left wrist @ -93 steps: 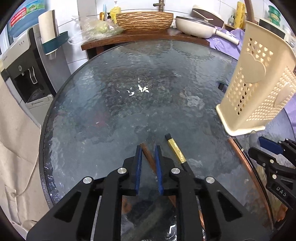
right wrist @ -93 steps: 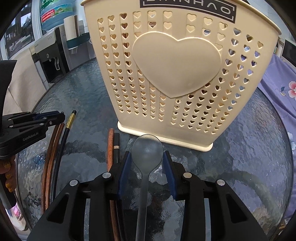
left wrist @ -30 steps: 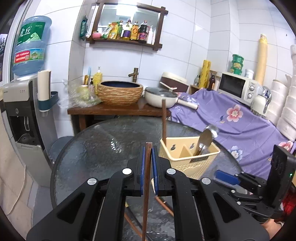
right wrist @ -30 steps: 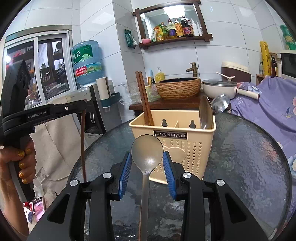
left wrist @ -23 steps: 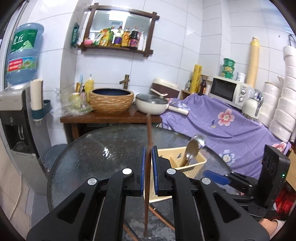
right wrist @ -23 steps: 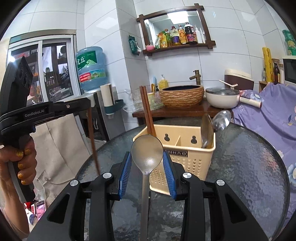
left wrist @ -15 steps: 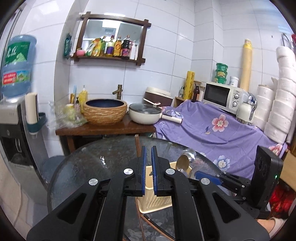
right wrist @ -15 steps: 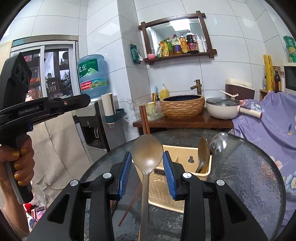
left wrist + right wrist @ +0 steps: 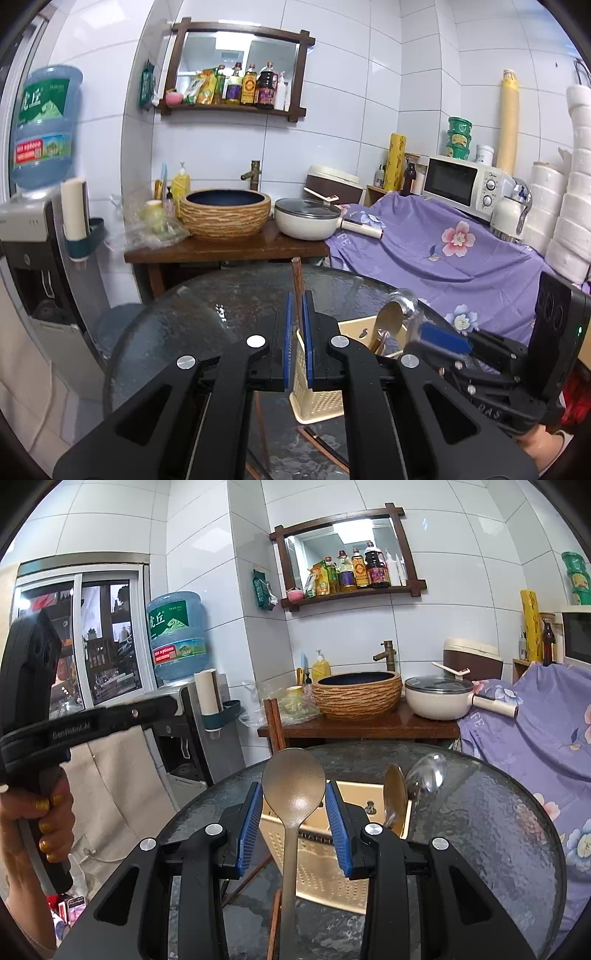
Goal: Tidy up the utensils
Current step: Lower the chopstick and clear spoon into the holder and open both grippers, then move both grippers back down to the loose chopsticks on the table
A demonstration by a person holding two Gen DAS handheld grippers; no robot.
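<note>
A cream perforated utensil holder (image 9: 325, 864) stands on the round glass table (image 9: 491, 834); it also shows in the left wrist view (image 9: 321, 402). Brown chopsticks (image 9: 275, 723) and two spoons (image 9: 395, 797) stand in it. My right gripper (image 9: 293, 827) is shut on a grey spoon (image 9: 293, 786), bowl up, just in front of the holder. My left gripper (image 9: 295, 339) is above the holder, its pads nearly together with nothing between them; a chopstick (image 9: 296, 273) in the holder rises behind them.
More chopsticks (image 9: 317, 443) lie on the glass by the holder's base. Behind the table is a wooden counter (image 9: 229, 251) with a woven basin and white pan. A water dispenser (image 9: 33, 236) stands left, purple cloth (image 9: 461, 251) right.
The left gripper lifted a chopstick from the table, carried it over the holder and let it go into it. The right gripper lifted the grey spoon and holds it raised near the holder.
</note>
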